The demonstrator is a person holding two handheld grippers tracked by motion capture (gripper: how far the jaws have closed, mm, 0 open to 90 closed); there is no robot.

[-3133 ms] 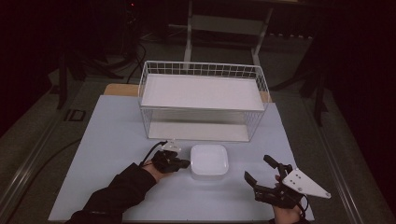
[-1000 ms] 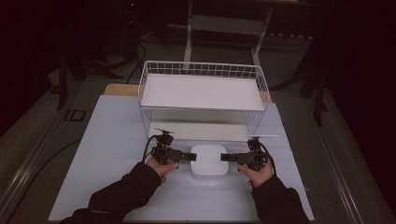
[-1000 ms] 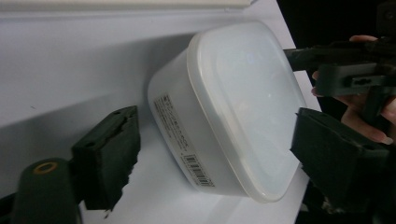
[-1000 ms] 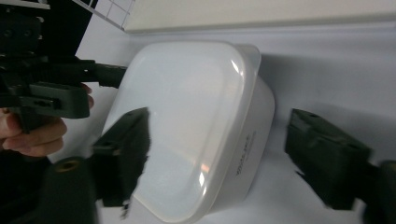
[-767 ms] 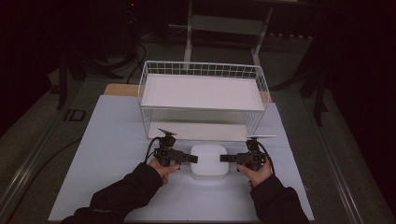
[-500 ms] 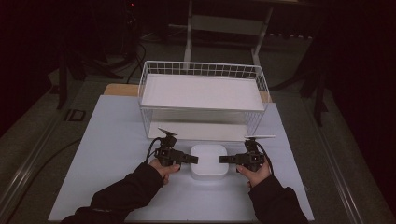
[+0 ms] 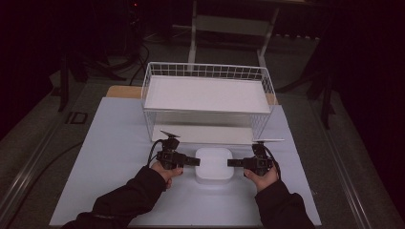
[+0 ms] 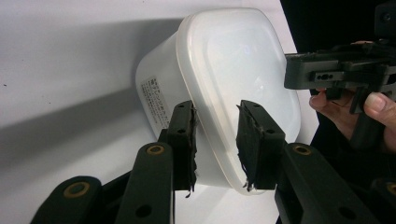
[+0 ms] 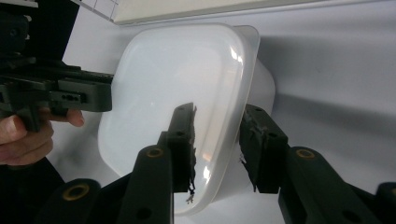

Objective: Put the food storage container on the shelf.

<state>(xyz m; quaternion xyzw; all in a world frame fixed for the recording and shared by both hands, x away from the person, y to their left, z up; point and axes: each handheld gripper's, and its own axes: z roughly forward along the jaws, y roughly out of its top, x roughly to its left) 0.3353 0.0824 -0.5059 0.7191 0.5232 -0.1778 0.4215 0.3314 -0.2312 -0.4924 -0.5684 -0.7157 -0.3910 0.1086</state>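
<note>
Translucent white plastic, rounded-square, lidded: that was the container [image 7: 214, 165] we saw on the pale matte table [image 7: 114, 157], just in front of the white wire basket [image 7: 208, 102]. Left claw [image 8: 215, 140] straddled the lid's rim, black rubbery pads worn and frayed, jaws just closing, grasping the edge. Right claw [image 9: 217, 144] did likewise on the opposite rim, jaws just closing. A printed label [image 8: 157, 101] sat on the container's smooth side wall.

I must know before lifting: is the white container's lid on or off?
On. The lid covers the white container, its rim overhanging the walls; both grippers' jaws straddle that rim.
</note>
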